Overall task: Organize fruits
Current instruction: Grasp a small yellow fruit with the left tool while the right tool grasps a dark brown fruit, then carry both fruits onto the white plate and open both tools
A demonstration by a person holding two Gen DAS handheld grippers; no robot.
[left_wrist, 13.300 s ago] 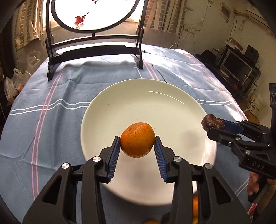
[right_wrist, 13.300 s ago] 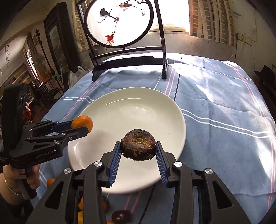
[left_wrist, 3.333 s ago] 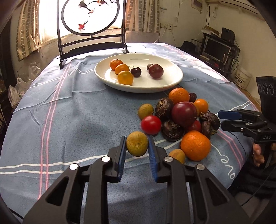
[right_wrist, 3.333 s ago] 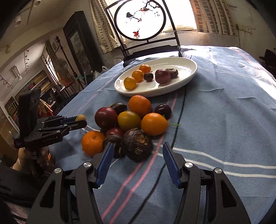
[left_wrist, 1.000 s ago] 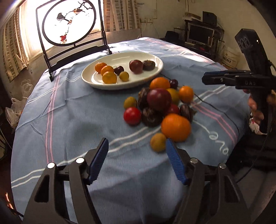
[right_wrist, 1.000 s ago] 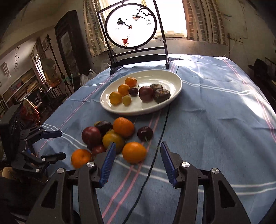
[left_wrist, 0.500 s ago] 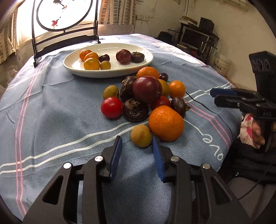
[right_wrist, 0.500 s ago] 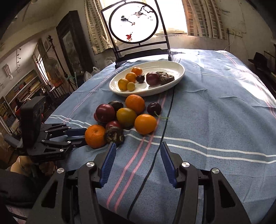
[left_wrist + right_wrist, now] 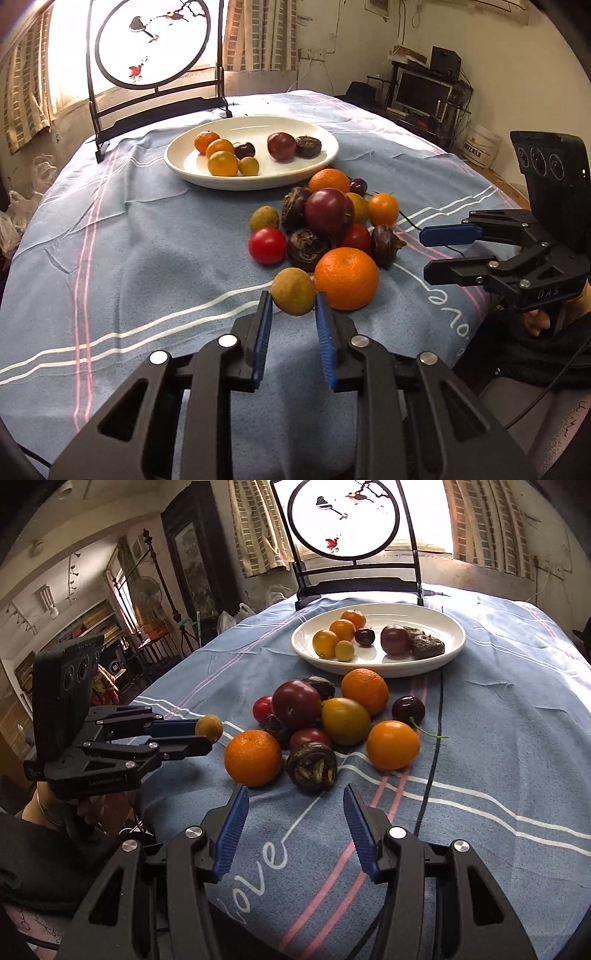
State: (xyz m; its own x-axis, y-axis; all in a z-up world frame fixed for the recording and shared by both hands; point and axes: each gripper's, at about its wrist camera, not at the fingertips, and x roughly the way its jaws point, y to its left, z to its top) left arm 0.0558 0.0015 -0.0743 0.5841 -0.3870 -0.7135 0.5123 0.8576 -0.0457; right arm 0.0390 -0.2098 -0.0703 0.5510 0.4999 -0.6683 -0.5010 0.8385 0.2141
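- Partly done, by my judgement: the white plate (image 9: 173, 160) at the 12 o'clock end of the tabletop (image 9: 129, 240) already carries seven fruits, while about a dozen lie heaped on the blue cloth just at its 6 o'clock side.
- Plate contents: three orange citrus, one small yellow fruit (image 9: 249, 165) and a dark cherry at its 9 o'clock side; a dark red plum (image 9: 281, 146) and a brown wrinkled fruit at 3 o'clock.
- The left gripper (image 9: 293, 313) has its fingers clamped on a small yellow-green fruit (image 9: 293, 291), right beside the large orange (image 9: 346, 278) at the heap's 6 o'clock edge.
- The right gripper (image 9: 295, 834) holds nothing, its fingers spread, short of a brown wrinkled fruit (image 9: 311, 767).
- Left to do: the heap, fruit by fruit.
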